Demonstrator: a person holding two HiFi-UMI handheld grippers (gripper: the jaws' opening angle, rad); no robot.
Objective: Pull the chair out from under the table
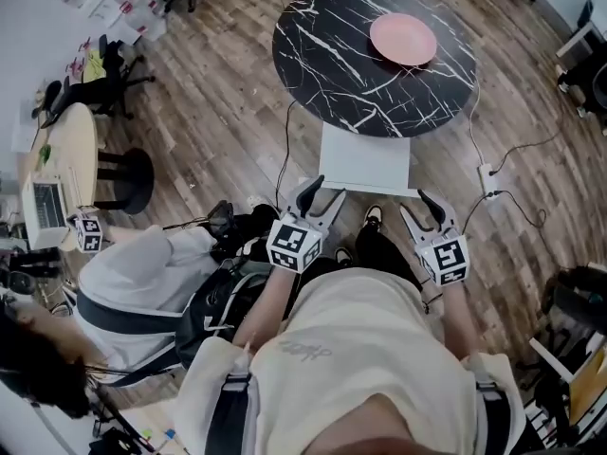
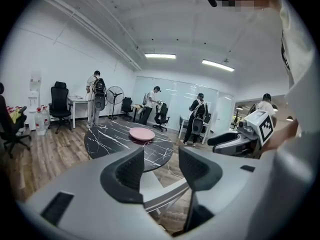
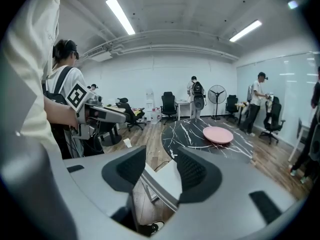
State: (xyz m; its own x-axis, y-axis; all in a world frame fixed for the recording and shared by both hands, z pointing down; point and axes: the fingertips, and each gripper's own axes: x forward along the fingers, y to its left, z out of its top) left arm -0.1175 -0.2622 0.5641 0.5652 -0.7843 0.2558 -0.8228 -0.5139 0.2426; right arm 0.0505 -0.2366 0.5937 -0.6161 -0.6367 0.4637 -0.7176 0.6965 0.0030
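A white chair (image 1: 365,159) stands with its far part under the round black marble table (image 1: 322,55), which bears a pink plate (image 1: 403,38). My left gripper (image 1: 322,197) is open just short of the chair's near left corner. My right gripper (image 1: 419,211) is open near the chair's near right corner. In the left gripper view the chair (image 2: 152,180) shows through the gap of the open left gripper (image 2: 162,166), with nothing pressed by the pads. The right gripper view shows the chair (image 3: 167,179) beyond the open right gripper (image 3: 160,171) in the same way.
A power strip (image 1: 486,176) with cables lies on the wood floor right of the chair. A person (image 1: 142,282) sits close at my left near a black stool (image 1: 128,178) and a small round table (image 1: 74,145). Several people and office chairs stand beyond the marble table.
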